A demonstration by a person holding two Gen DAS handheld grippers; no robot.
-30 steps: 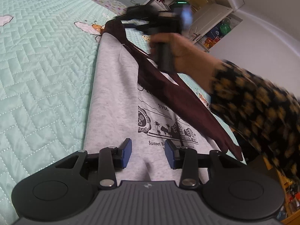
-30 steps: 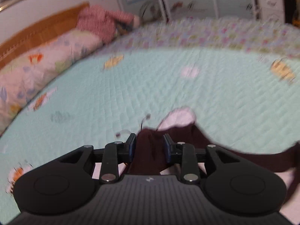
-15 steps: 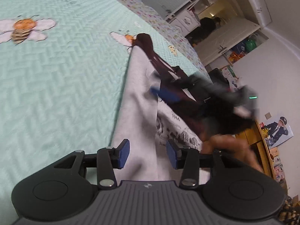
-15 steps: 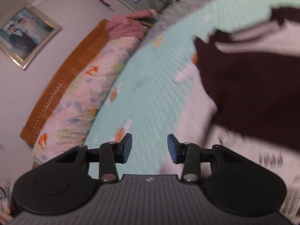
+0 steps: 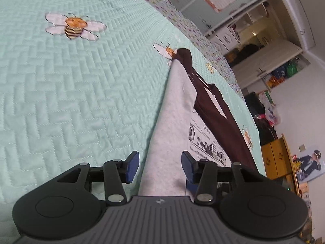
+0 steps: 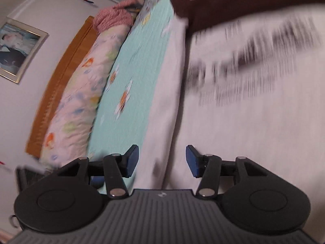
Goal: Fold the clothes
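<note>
the shirt [image 5: 174,105] is being straddled lengthwise, its near hem lying between both grippers' parted, empty fingers [image 5: 132,167], right gripper [image 6: 160,160] opening.

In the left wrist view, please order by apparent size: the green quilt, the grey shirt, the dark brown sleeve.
1. green quilt
2. grey shirt
3. dark brown sleeve

The fisheye view enlarges whatever is near.

The left gripper [image 5: 160,166] points forward and downward, its 2 blue pads [image 5: 132,165] parted with nothing pressed between them. The right gripper [image 6: 162,160] is likewise angled downward, its view motion-blurred; its jaws are opening, pads [image 6: 192,159] clear of any grip.
</note>
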